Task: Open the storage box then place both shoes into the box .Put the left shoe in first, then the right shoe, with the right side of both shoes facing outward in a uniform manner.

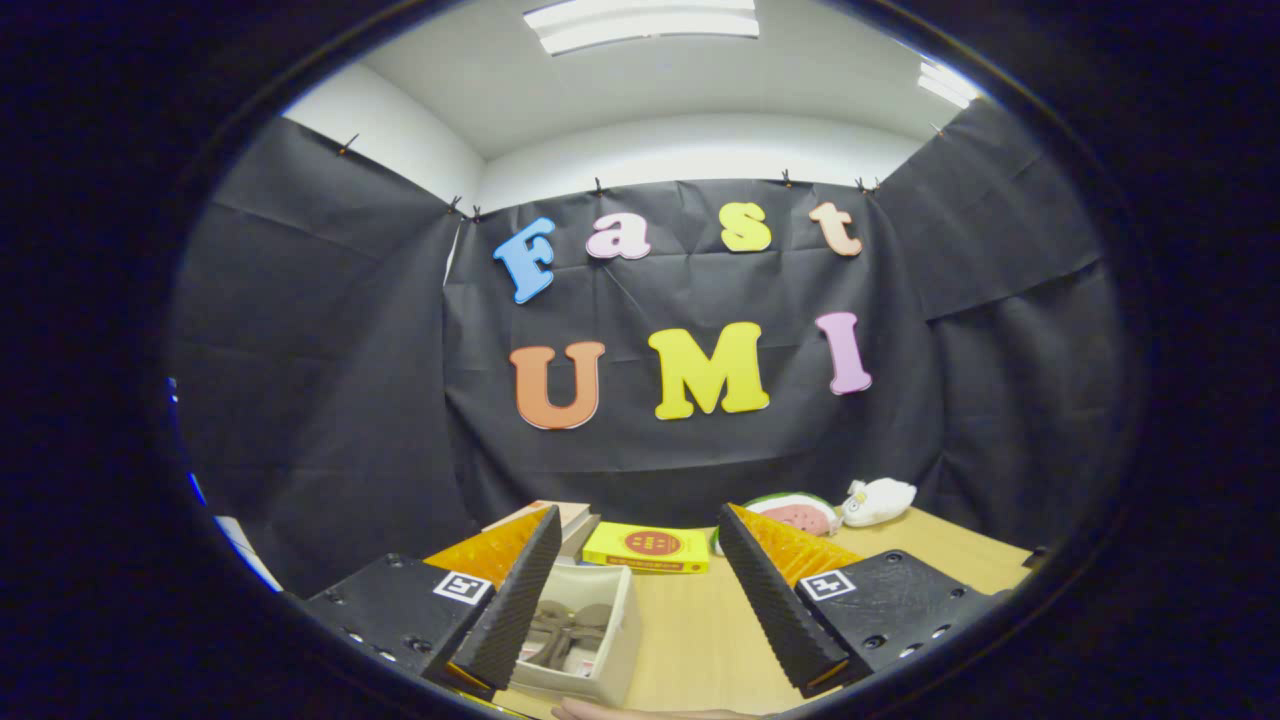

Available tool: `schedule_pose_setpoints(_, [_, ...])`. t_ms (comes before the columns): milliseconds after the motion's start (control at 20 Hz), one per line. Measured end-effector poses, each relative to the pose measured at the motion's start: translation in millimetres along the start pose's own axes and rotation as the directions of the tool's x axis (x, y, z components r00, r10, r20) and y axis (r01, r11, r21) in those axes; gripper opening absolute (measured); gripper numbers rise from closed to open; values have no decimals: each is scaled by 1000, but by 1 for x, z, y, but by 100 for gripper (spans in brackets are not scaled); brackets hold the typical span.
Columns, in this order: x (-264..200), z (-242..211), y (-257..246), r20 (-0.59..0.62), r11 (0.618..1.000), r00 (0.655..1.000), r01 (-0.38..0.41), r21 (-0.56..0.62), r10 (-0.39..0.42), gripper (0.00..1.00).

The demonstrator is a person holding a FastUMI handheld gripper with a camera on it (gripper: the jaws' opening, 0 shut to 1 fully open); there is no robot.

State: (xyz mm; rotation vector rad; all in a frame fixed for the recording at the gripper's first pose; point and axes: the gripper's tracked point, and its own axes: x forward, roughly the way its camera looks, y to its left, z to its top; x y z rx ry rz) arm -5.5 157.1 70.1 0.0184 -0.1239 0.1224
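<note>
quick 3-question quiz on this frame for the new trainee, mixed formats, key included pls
1. True or false: the gripper is clamped on the open white storage box.
2. What lies inside that box?
3. The flat yellow book lies: A) inside the box B) beyond the box on the wooden table C) on the fingers.

Key: 1 false, the fingers are spread and empty. 2 brown shoes. 3 B.
</note>
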Motion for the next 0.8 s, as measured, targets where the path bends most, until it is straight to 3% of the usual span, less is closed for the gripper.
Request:
schedule_pose_setpoints(200, [-1,-9,-18,-7,996,1000,26,-81,-26,96])
schedule_pose_setpoints(800, [1,-19,-45,-5,997,999,47,-65,-47,96])
